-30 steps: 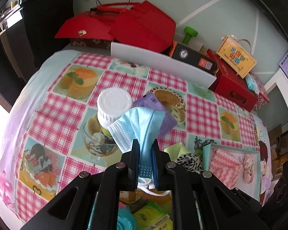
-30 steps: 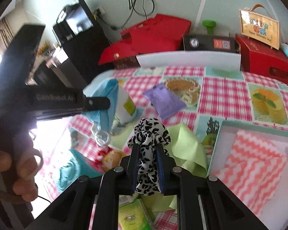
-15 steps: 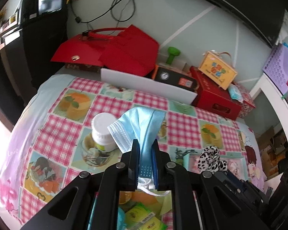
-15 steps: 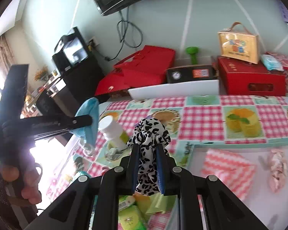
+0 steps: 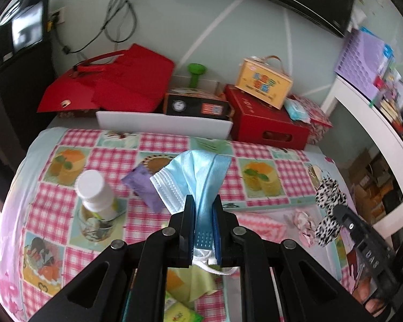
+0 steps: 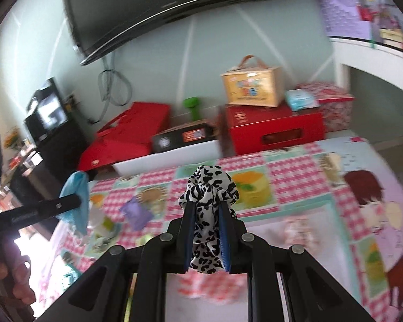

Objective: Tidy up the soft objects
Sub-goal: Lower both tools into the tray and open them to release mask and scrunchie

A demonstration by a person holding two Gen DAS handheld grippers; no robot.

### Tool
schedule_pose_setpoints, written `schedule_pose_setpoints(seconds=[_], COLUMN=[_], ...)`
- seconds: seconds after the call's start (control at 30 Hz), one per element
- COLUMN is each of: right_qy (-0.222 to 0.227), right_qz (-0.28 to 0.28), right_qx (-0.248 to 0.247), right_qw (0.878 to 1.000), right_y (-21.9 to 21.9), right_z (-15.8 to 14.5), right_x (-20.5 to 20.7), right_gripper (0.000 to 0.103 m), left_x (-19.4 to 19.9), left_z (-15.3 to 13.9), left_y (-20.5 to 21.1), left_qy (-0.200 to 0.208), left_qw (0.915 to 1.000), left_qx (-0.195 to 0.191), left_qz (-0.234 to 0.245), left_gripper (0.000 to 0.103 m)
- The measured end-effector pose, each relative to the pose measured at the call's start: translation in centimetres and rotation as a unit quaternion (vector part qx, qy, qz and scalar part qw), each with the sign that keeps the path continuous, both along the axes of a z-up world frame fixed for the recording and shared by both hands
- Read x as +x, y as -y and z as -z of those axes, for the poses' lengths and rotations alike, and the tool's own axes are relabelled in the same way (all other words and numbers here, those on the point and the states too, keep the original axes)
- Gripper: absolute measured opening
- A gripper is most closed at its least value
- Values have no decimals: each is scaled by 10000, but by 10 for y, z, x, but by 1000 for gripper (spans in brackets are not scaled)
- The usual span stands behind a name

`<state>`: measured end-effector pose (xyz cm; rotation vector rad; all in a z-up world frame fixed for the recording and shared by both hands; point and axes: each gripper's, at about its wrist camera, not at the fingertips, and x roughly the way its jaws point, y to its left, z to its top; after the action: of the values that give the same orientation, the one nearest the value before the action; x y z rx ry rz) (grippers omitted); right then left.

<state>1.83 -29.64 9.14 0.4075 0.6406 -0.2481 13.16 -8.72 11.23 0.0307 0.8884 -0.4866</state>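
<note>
Mask (image 5: 198, 177) clenched in left gripper (image 5: 203, 230) | scrunchie (image 6: 209, 201) clenched in right gripper (image 6: 207, 241) | both aloft, unplaced | cloths lie in tray (image 5: 255, 208)

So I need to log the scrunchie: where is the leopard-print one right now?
The leopard-print scrunchie is clamped in the right gripper, held above the checked tablecloth; in the left wrist view it shows at the right, beside the pink striped cloth.
</note>
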Motion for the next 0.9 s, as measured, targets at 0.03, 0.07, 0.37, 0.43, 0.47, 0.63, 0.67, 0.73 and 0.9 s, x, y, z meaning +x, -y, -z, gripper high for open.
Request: schedule_pose_setpoints(seconds=[0.03, 0.07, 0.37, 0.43, 0.47, 0.63, 0.67, 0.73, 0.9], right_qy=[-6, -20, -472, -545, -580, -972, -1108, -1382, -1804], right_qz=[112, 247, 1267, 1386, 1438, 1593, 1608, 1612, 1544], right_qx=[2, -10, -405, -439, -452, -545, -564, -517, -162], right_qw=[9999, 9997, 9900, 9879, 9869, 9809, 9791, 9758, 9713], right_y=[7, 15, 64, 71, 74, 82, 83, 86, 95], right_z=[0, -1, 2, 4, 5, 19, 24, 37, 69], right_x=[-4, -10, -43, -48, -50, -48, -46, -41, -33], right_gripper=[18, 18, 18, 18, 18, 18, 18, 18, 18], left_x=[-2, -6, -41, -49, -53, -67, -69, -70, -70], left_z=[1, 1, 15, 22, 26, 48, 54, 64, 97], left_y=[6, 15, 85, 101, 106, 131, 136, 142, 156], left_qy=[8, 20, 24, -19, -53, -251, -317, -428, -866], left_qw=[10000, 9998, 9927, 9897, 9885, 9819, 9804, 9787, 9733], left_qx=[28, 64, 366, 421, 446, 612, 631, 679, 834], left_qz=[68, 168, 1149, 1370, 1447, 1776, 1841, 1888, 1955], left_gripper=[11, 11, 11, 11, 11, 12, 12, 12, 12])
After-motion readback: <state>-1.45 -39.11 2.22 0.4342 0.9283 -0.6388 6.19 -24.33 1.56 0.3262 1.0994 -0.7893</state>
